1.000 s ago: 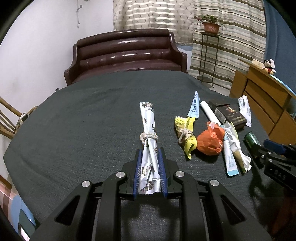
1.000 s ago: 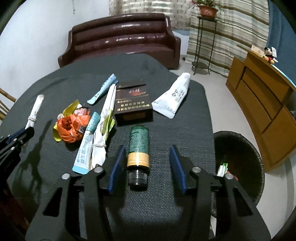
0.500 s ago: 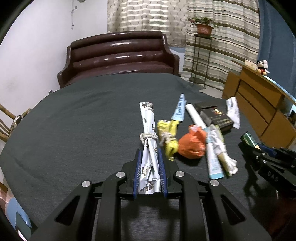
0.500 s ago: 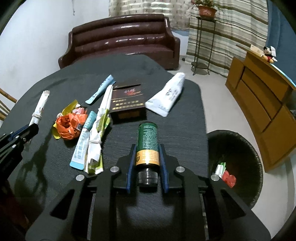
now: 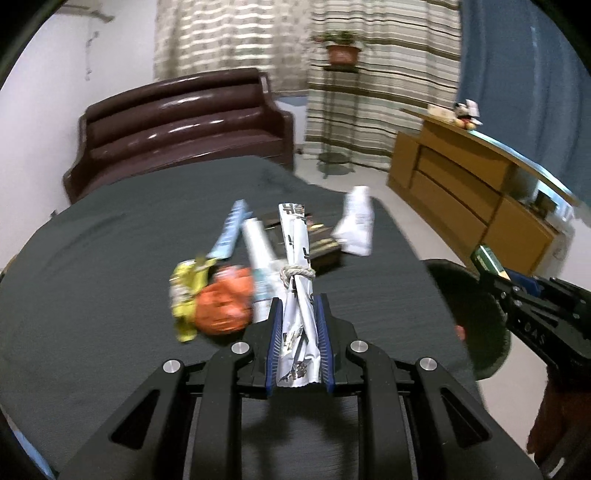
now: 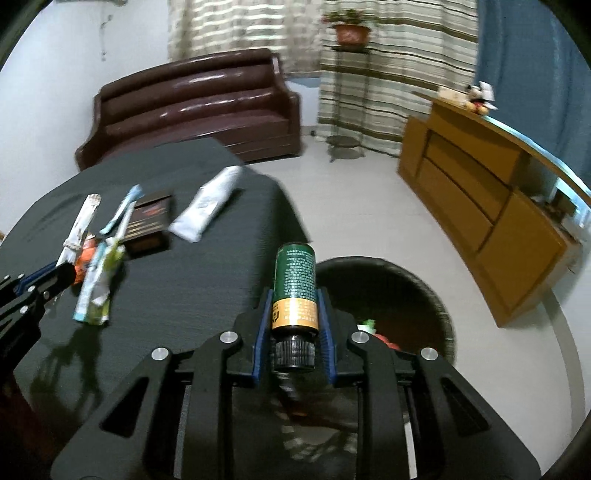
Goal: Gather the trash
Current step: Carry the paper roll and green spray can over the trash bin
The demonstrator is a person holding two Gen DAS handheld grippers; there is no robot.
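The left gripper (image 5: 298,334) has its fingers clamped on a rolled paper wrapper (image 5: 295,258) tied with string, held above the dark tabletop (image 5: 110,258). The right gripper (image 6: 294,325), having just closed, grips a green bottle (image 6: 294,284) between its fingers, cap rearward, over the black wicker bin (image 6: 424,291) beside the tabletop. Remaining trash lies clustered on the tabletop.

It was a home's living room; a dark brown leather sofa (image 6: 192,107) stood against the white wall; striped curtains (image 6: 399,55) hung behind a potted plant (image 6: 349,29) on a slim metal stand (image 6: 345,110); a wooden sideboard (image 6: 476,206) carried a small plush toy (image 6: 480,98); a table under a dark cloth (image 6: 192,288) stood beside a round dark wastebasket (image 6: 417,291).
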